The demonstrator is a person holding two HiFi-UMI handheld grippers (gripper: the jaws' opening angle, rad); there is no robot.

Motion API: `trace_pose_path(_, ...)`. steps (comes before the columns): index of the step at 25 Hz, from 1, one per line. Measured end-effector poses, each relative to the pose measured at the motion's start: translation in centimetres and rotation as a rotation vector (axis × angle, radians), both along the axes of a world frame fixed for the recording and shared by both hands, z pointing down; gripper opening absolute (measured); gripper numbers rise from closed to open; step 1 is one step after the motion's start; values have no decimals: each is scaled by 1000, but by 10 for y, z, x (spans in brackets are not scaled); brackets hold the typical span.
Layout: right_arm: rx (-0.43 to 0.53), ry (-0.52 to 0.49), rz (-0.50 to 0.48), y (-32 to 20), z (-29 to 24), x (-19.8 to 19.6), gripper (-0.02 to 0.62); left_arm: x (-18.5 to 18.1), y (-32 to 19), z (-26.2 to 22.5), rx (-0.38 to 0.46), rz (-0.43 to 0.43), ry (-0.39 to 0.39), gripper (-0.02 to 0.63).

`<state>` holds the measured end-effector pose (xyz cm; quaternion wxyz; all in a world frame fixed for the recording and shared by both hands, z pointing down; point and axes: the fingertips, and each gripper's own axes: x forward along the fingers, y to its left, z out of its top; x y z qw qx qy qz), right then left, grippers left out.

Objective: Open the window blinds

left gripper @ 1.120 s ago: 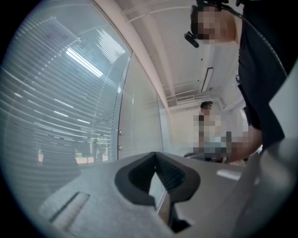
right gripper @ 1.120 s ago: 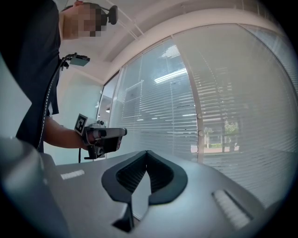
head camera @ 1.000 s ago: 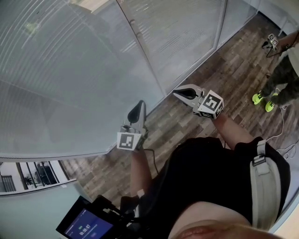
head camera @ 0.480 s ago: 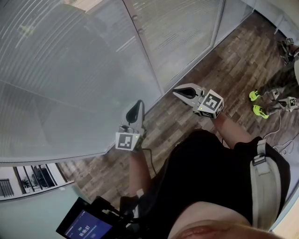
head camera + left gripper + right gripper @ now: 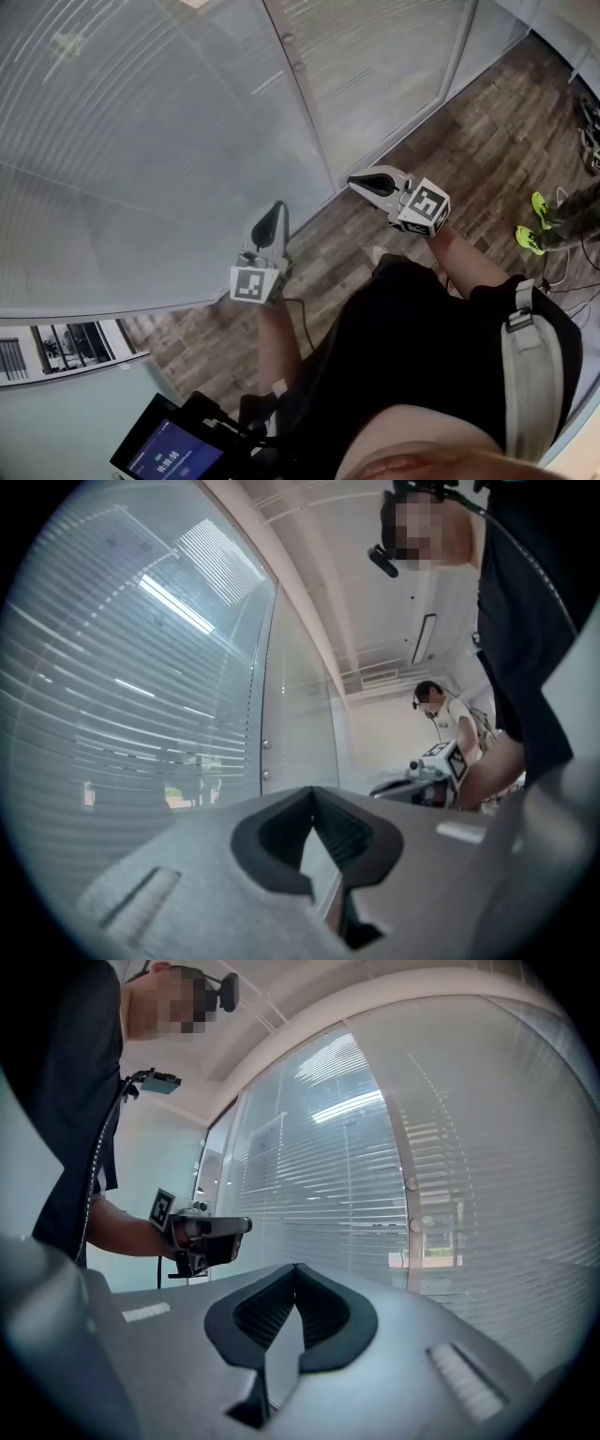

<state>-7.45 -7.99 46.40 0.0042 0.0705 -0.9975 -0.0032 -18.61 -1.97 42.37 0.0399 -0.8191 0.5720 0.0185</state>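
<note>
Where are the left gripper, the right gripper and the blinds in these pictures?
left gripper (image 5: 274,208): head view, at its shut jaw tips.
right gripper (image 5: 353,182): head view, at its shut jaw tips.
blinds (image 5: 319,1176): right gripper view, on the horizontal slats.

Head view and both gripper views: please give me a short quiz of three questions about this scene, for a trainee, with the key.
1. True or false: the right gripper is clamped on a blind cord.
2. The floor by the blinds is: A wood-look planks; B carpet; C white tiles.
3. What stands between the jaws of the left gripper?
Key: 1 false, its jaws are shut on nothing; 2 A; 3 nothing, the jaws are shut.
</note>
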Motion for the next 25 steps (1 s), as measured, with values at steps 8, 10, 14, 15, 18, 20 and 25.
trace_pose_path(8, 10, -43, -34, -46, -8, 3, 5, 8, -39, -6, -3, -27, -33, 3)
trace_pose_path(10, -11, -58, -39, -61, -8, 9, 5, 11, -50, -5, -6, -38, -34, 3)
trace_pose_path(14, -15, -77, -66, -87, -13, 8, 5, 6, -67, -8, -16, -78, -30, 3)
trace_pose_path(15, -13, -83, -74, -92, -17, 6, 5, 5, -71, -10, -18, -83, -24, 3)
trace_pose_path(18, -15, -92, -84, -110, -22, 3, 5, 6, -84, -13, -19, -91, -12, 3)
trace_pose_path(20, -15, -101, -96, -120, -24, 2, 5, 6, -92, -13, -20, -105, -11, 3)
trace_pose_path(25, -19, -116, -118, -144, -29, 0, 5, 7, -114, -17, -30, -126, -3, 3)
